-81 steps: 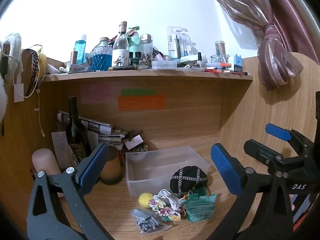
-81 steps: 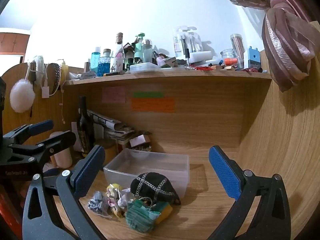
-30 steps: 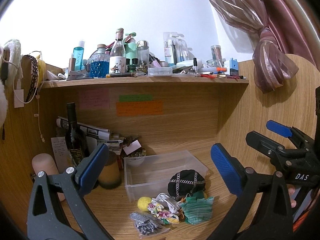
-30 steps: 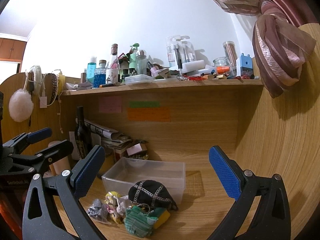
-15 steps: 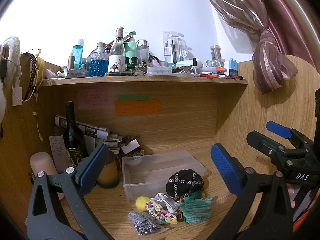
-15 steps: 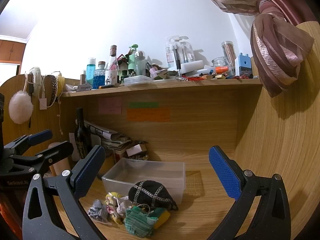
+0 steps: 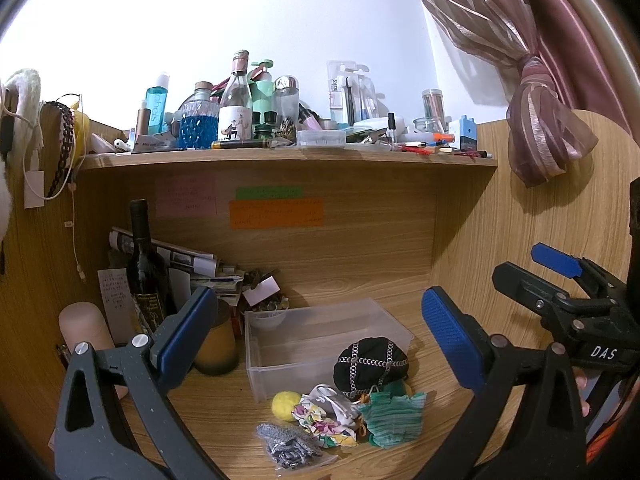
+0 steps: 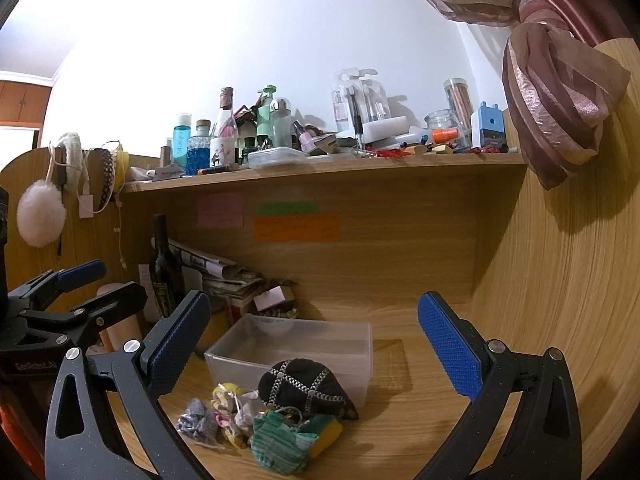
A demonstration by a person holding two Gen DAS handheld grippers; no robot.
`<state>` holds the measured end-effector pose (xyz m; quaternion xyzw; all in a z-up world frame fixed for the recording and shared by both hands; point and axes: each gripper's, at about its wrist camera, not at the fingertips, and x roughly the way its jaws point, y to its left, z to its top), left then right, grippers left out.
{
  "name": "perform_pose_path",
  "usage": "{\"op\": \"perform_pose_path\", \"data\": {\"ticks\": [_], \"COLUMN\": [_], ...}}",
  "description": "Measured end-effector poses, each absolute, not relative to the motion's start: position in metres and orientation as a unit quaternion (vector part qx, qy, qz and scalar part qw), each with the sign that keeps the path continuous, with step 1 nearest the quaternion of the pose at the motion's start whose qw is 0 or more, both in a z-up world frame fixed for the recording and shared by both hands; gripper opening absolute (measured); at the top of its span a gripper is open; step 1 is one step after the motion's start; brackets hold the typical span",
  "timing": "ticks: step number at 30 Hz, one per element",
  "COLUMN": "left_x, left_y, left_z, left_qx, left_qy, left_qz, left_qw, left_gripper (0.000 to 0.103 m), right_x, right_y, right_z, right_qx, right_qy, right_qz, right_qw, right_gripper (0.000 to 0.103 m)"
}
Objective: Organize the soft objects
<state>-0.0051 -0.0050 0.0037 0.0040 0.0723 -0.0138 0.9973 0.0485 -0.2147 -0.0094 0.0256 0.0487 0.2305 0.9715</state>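
— Writing first: what can be read?

— "DAS" in white on the right gripper, seen from the left camera. On the left gripper, seen from the right camera, a faint line that looks like "GenRobot.AI" (too small to be sure). The pink note and orange note on the back panel carry handwriting too blurred to read.

— And the jaws?

— Both grippers stand wide apart, holding nothing, above the desk.

— Where are the soft things?

— Heaped on the desk just in front of the clear plastic box. A black cap with a silver grid leans against the box's front wall. Before it lie a green striped cloth, a flowered cloth, a yellow ball and a grey bundle, all touching or nearly so.

— Anything else labelled?

— A dark wine bottle left of the box; its label cannot be read.
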Motion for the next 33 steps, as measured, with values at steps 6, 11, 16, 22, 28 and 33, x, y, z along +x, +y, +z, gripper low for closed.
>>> {"op": "perform_pose_path", "data": {"ticks": [6,11,16,22,28,33], "left_x": [-0.001,0.01,0.029,0.05,0.07,0.08], "left_y": [-0.002,0.006,0.022,0.038,0.049,0.054], "left_z": [0.0,-0.01,-0.025,-0.05,-0.085,-0.118], "left_qx": [0.001,-0.011,-0.042,-0.064,-0.075,-0.088], "left_qy": [0.076,0.092,0.132,0.178,0.243,0.3], "left_qz": [-0.013,-0.014,-0.026,-0.014,-0.006,-0.001], "left_qw": [0.997,0.996,0.99,0.982,0.967,0.95], "left_gripper": [0.103,0.103,0.103,0.095,0.083,0.073], "right_x": [0.051,0.06,0.076,0.098,0.113,0.12], "right_y": [-0.215,-0.213,-0.21,-0.205,-0.191,-0.182], "right_z": [-0.011,-0.018,-0.034,-0.06,-0.092,-0.116], "right_qx": [0.031,0.038,0.044,0.037,0.013,0.003], "right_qy": [0.054,0.07,0.1,0.155,0.219,0.268], "right_qz": [0.237,0.241,0.234,0.243,0.263,0.287], "right_qw": [0.97,0.967,0.966,0.957,0.939,0.92], "right_gripper": [0.103,0.103,0.103,0.096,0.081,0.068]}}
